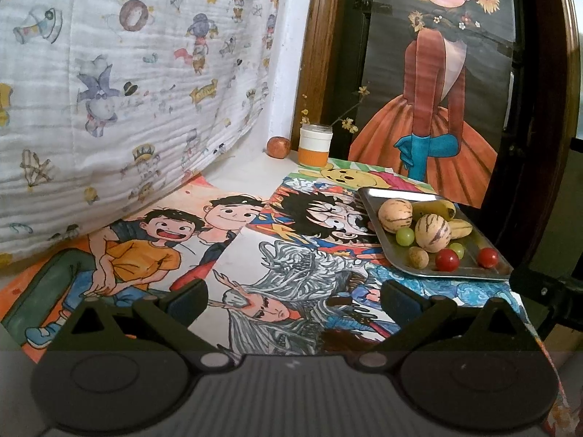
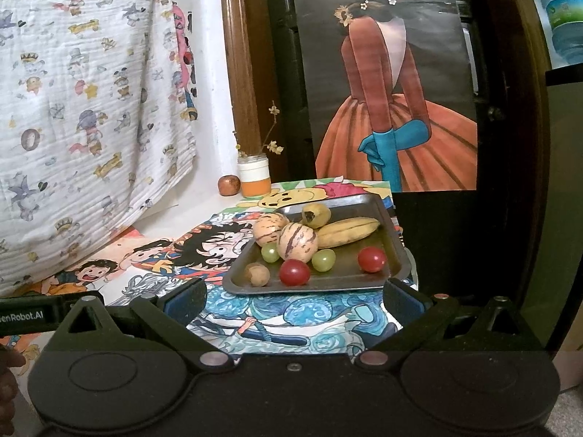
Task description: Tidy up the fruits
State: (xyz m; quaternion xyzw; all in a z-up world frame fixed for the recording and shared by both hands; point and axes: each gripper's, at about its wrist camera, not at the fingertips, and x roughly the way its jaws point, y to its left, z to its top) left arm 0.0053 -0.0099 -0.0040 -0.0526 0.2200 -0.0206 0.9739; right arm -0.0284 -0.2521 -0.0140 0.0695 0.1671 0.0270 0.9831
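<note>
Fruit heaped on rectangular steel tray (image 2: 391, 244), dead ahead of right gripper (image 2: 295, 300), nearer than left gripper (image 1: 295, 300). Both spread wide, empty. Long yellow fruit (image 2: 346, 231) lies crosswise to right's fingers.

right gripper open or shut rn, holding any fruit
Open and empty. The right gripper has its jaws spread wide just short of the metal tray, with only the drawing visible between them; no fruit is gripped.
</note>
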